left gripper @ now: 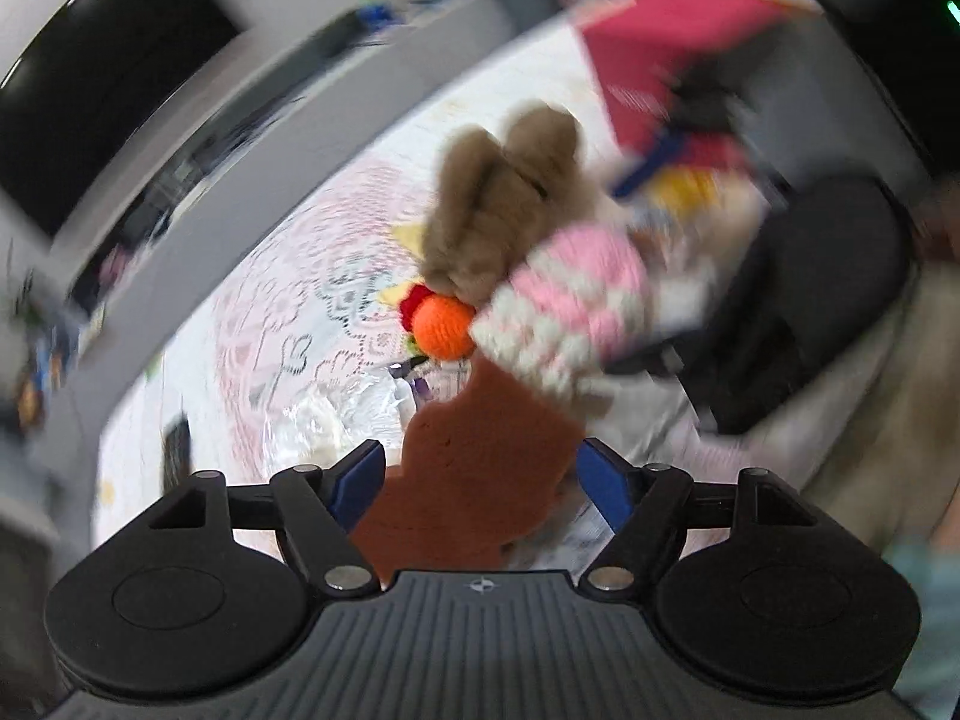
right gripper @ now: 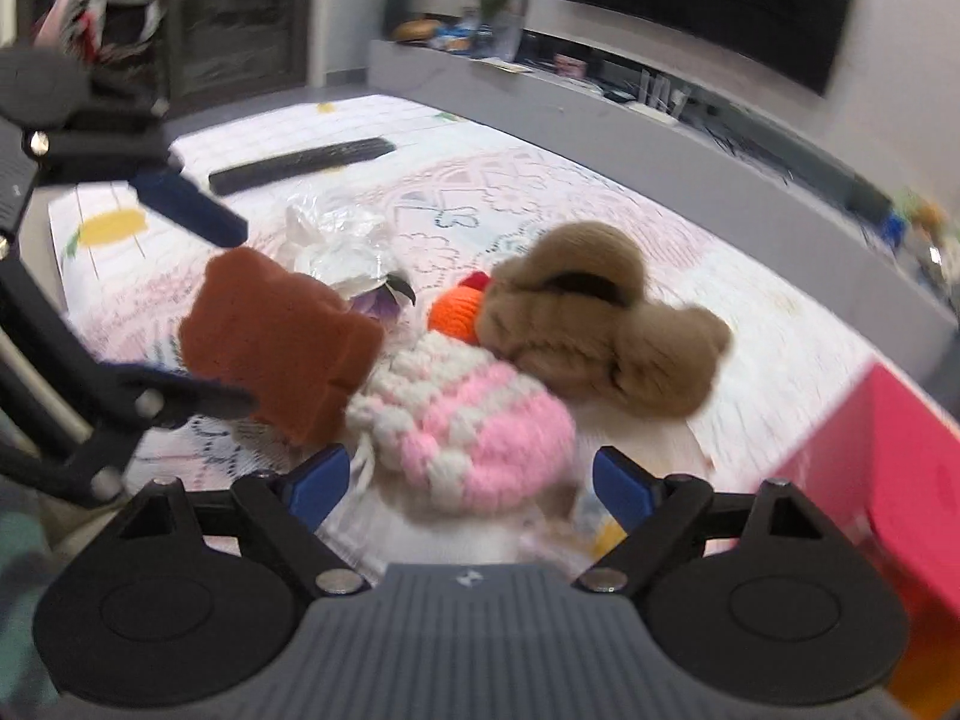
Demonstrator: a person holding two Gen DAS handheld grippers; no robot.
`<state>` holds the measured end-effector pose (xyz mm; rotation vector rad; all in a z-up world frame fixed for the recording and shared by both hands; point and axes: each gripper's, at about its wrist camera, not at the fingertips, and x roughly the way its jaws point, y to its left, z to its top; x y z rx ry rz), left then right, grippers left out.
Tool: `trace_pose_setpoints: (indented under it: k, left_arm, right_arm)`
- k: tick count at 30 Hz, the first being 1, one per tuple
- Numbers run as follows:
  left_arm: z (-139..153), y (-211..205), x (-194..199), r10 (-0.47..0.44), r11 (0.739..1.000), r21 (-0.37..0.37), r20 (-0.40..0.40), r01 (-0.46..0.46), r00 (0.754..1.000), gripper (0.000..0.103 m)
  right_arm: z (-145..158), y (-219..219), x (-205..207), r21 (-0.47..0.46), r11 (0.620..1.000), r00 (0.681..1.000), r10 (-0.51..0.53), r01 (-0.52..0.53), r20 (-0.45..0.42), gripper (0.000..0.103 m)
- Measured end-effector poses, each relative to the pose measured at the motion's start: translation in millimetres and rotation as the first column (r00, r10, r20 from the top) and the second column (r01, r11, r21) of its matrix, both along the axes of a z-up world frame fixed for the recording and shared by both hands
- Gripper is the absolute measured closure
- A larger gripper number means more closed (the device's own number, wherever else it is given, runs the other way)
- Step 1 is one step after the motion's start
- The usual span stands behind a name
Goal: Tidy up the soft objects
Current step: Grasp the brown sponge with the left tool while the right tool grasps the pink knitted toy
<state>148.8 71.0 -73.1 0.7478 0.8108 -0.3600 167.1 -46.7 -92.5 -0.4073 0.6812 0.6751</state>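
Right wrist: pink box [right gripper: 888,480] at table edge [right gripper: 780,276], toys beside.

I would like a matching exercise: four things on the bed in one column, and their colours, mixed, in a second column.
Things:
1. knitted hat
2. plush toy
3. remote
4. crochet ball

Colours:
A. black
B. orange
C. pink and white
D. light brown

Pairs: 1-C, 2-D, 3-A, 4-B
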Motion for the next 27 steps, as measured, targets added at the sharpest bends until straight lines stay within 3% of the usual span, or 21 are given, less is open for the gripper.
trace_pose_setpoints:
  k: [4, 10, 14, 22, 25, 27]
  left_arm:
    - [-25.2, -0.3, 8.4, -0.094, 0.986, 0.133, -0.034, 0.098, 0.995, 0.017]
    - [-38.1, 2.6, 24.0, -0.1, 0.985, 0.137, -0.067, 0.108, 0.993, 0.012]
    - [-45.0, -0.9, 28.9, -0.086, 0.983, 0.155, -0.077, 0.097, 0.993, 0.013]
    - [-36.9, -2.5, 31.9, -0.047, 0.987, 0.15, -0.069, 0.057, 0.997, 0.024]
    - [-29.5, -6.0, 26.9, -0.027, 0.987, 0.156, -0.038, 0.033, 0.999, 0.026]
    - [-21.2, -9.5, 18.0, -0.003, 0.988, 0.156, -0.006, 0.004, 1.0, 0.026]
  right_arm:
    - [-13.0, 5.8, 14.5, 0.015, 1.0, 1.0, 0.014, -0.014, -0.023, 0.011]
    - [-29.3, 7.4, 17.0, 0.014, 0.999, 0.999, 0.036, -0.036, -0.02, 0.011]
    - [-36.1, 10.2, 13.0, -0.02, 0.999, 0.999, 0.034, -0.034, -0.002, 0.028]
    - [-26.3, 2.3, 6.5, -0.014, 1.0, 0.999, 0.018, -0.018, 0.029, 0.047]
    - [-19.9, 0.1, -0.4, -0.01, 1.0, 0.999, 0.027, -0.026, 0.047, 0.061]
    - [-14.5, -3.5, -5.1, -0.002, 1.0, 0.998, 0.018, -0.018, 0.057, 0.076]
